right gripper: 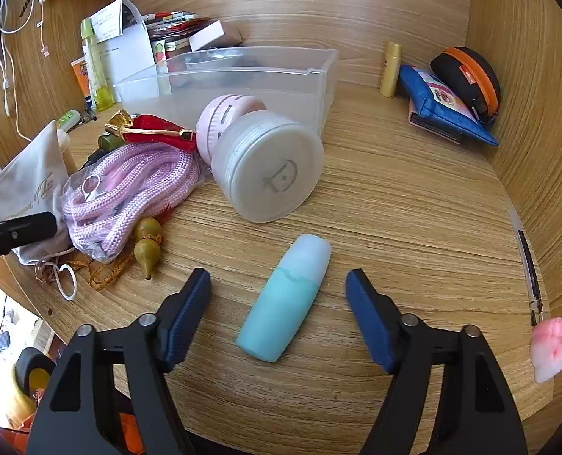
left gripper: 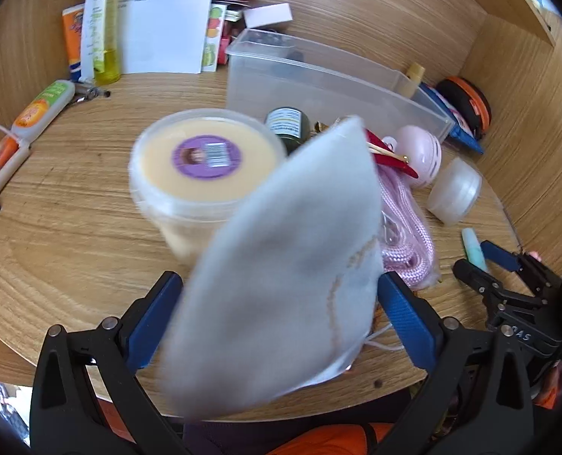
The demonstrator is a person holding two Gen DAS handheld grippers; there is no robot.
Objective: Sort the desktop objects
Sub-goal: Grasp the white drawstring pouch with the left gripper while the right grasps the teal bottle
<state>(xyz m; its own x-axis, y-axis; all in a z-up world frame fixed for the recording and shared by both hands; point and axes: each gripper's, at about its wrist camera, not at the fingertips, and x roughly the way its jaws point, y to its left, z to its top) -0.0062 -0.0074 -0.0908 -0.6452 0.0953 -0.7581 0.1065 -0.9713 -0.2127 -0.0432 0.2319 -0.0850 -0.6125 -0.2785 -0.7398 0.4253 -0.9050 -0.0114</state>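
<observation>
**Desk clutter, pouch between left jaws, teal bottle between right jaws**

Landmark: clear plastic bin (right gripper: 243, 76) at the back of the wooden desk (right gripper: 413, 197).

Left gripper (left gripper: 281, 292) – jaws spread wide, grey fabric pouch (left gripper: 281, 258) standing up between the blue pads. The pouch is blurred; cannot tell whether the pads actually press on it. The left view alone shows a round cream tub with a purple label (left gripper: 205, 159) in front of the bin, a dark green jar (left gripper: 286, 125) just beside that tub, and a lotion tube (left gripper: 42, 110) well left of the bin.

Right gripper (right gripper: 277, 299) – jaws partly spread, teal bottle (right gripper: 284, 299) lying on the desk between the fingers, not touched by either pad. It is well in front of the bin. In the left view the bottle (left gripper: 474, 246) is only a sliver beside the right gripper's tip.

Only the right view shows:
- frosted round jar (right gripper: 269, 167) on its side, just in front of the bin, touching a pink round case (right gripper: 224, 117)
- pink rope coil (right gripper: 129, 185) in a bag, left of the jar
- olive gourd charm (right gripper: 148, 244) near the rope
- blue pouch (right gripper: 443, 110) and black-orange case (right gripper: 466, 76) right of the bin
- pink paw pen (right gripper: 548, 345) at the far right edge
</observation>
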